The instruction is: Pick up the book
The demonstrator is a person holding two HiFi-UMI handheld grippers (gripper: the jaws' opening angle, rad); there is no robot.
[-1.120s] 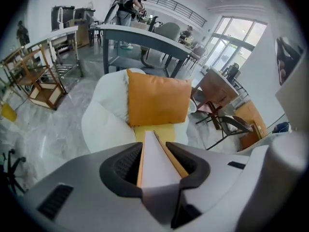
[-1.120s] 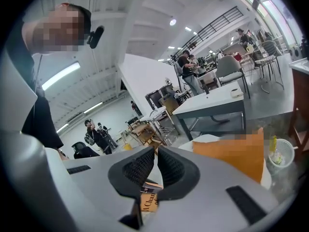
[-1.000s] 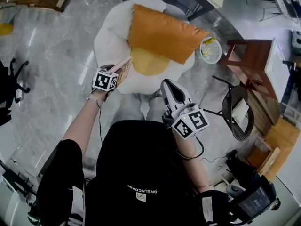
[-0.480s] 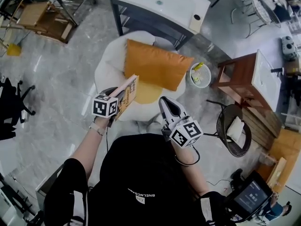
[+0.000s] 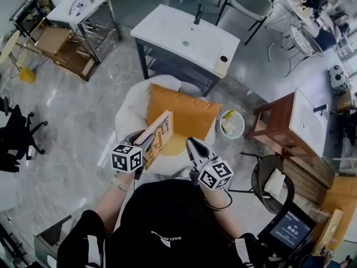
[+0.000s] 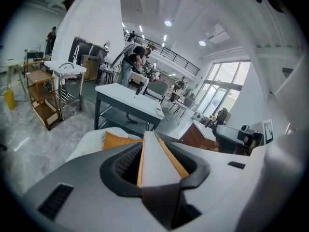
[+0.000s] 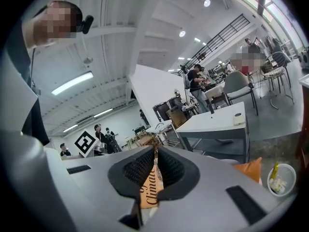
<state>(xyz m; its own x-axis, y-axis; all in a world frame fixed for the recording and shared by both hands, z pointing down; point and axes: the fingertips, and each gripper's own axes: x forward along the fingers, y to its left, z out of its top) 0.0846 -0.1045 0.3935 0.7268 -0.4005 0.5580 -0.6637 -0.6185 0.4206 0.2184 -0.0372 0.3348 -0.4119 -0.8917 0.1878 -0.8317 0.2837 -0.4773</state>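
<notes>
Looking down from the head view: the left gripper (image 5: 146, 143) is clamped on one end of a thin orange-covered book (image 5: 160, 135), both pads pressed flat on its covers. The book stands on its long edge, tilted, with its free end pointing away from the person, over the near rim of a white chair (image 5: 129, 116) that holds an orange cushion (image 5: 187, 111). The right gripper (image 5: 191, 144) sits just beside the book without touching it. Its jaws are closed together at the tips with nothing between them. Past the chair is a white table (image 5: 184, 35). A small bin (image 5: 230, 124) and a wooden cabinet (image 5: 279, 128) crowd the right side. Bare grey floor (image 5: 72, 121) lies open to the left.
</notes>
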